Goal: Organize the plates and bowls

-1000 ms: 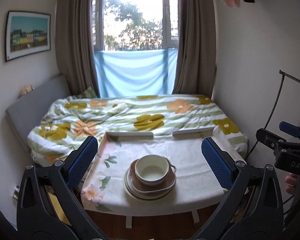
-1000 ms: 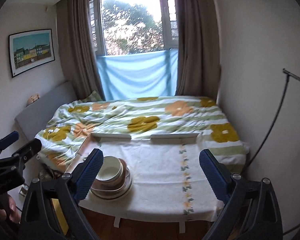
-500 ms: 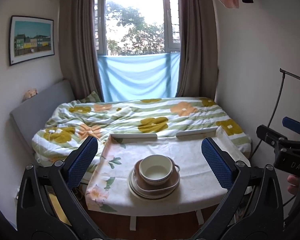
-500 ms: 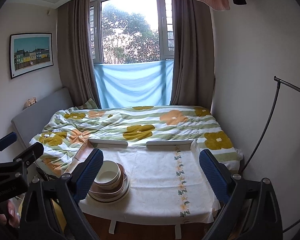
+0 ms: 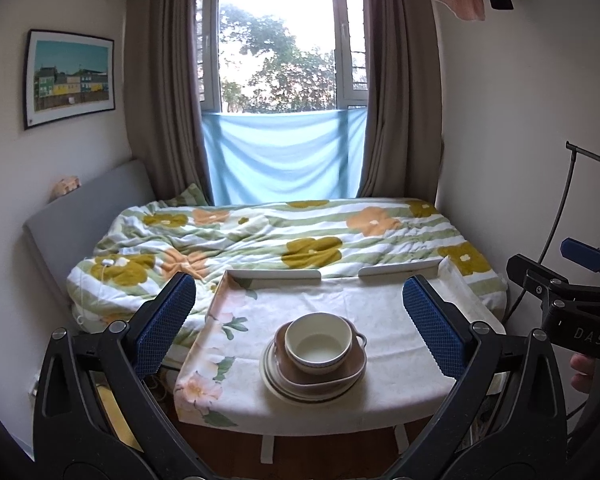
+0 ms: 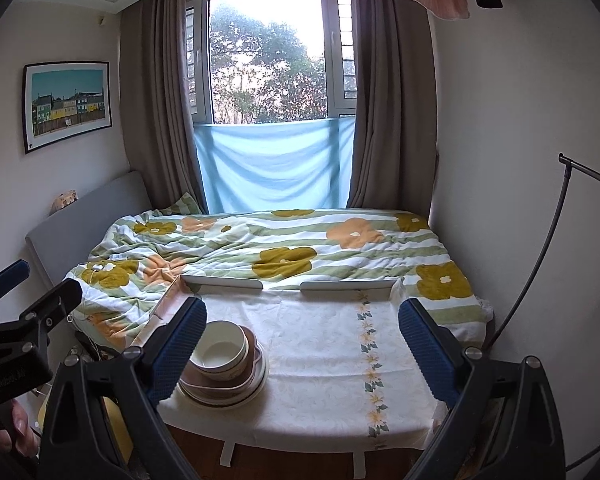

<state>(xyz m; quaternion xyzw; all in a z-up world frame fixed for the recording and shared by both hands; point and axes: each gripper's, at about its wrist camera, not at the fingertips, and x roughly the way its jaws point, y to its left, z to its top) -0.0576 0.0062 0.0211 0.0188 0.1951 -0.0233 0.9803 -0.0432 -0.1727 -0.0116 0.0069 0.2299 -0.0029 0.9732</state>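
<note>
- Left hand-held gripper (image 5: 300, 322): blue-padded fingers (image 5: 164, 322) spread wide apart, nothing between them, held back from the near edge of the surface (image 5: 388, 316) and clear of everything on it.
- Right hand-held gripper (image 6: 302, 340): fingers likewise wide apart and holding nothing, also short of the surface (image 6: 324, 344); left finger pad (image 6: 178, 348) overlapping the stack's left side in the right wrist view, contact not discernible.
- Cream bowl (image 5: 319, 342) upright and empty, sitting on top of the stack; seen again in the right wrist view (image 6: 220, 350).
- Beneath the bowl, a brown dish (image 5: 350, 370) with a small side handle, resting on cream plates (image 5: 276, 386) with a dark rim line; exact count of plates not clear.
- Whole stack placed on the surface's front left part, near its front edge, well apart from the right side.
- Surface covered by a white cloth with pink flowers at the left and a narrow floral stripe (image 6: 370, 356) toward the right of the stack; raised white rails (image 5: 276, 274) along the far edge.
- Behind the surface, a bed (image 5: 308, 236) with a green-striped, flowered quilt.
- Beyond the bed, a window (image 5: 278, 48) with brown curtains and a light blue cloth (image 5: 280, 160) hung across its lower part.
- Left of the bed, a framed picture (image 5: 70, 76) on the wall.
- Right hand-held gripper's body visible at the right margin of the left wrist view, part of a hand (image 5: 584, 372) under it.
</note>
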